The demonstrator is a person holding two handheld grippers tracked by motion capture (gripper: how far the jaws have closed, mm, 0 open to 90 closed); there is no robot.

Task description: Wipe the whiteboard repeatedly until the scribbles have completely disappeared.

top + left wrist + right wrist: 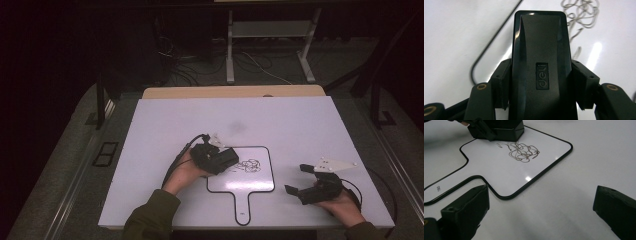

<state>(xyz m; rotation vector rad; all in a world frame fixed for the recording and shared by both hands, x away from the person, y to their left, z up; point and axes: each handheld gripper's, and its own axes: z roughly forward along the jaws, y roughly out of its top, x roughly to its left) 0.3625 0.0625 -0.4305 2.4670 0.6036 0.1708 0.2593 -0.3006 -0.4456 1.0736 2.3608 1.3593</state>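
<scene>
A small handled whiteboard [260, 182] with a black rim lies flat on the white table [280, 125]. A tangled pen scribble [248, 165] marks its upper middle. My left gripper [220, 161] is shut on a black "deli" eraser [540, 62], whose front end rests at the board's upper left, just left of the scribble [580, 12]. My right gripper [296, 179] stands open to the right of the board, nothing between its fingers [466, 212]. In the right gripper view, the scribble [522, 151] lies ahead and the eraser [506, 128] sits beyond it.
A faint grey smudge [236, 127] marks the table behind the board. A tan board edge [235, 92] runs along the table's far side. Desk legs [230, 50] and cables [185, 62] stand on the dark floor beyond. Each gripper trails a black cable [175, 162].
</scene>
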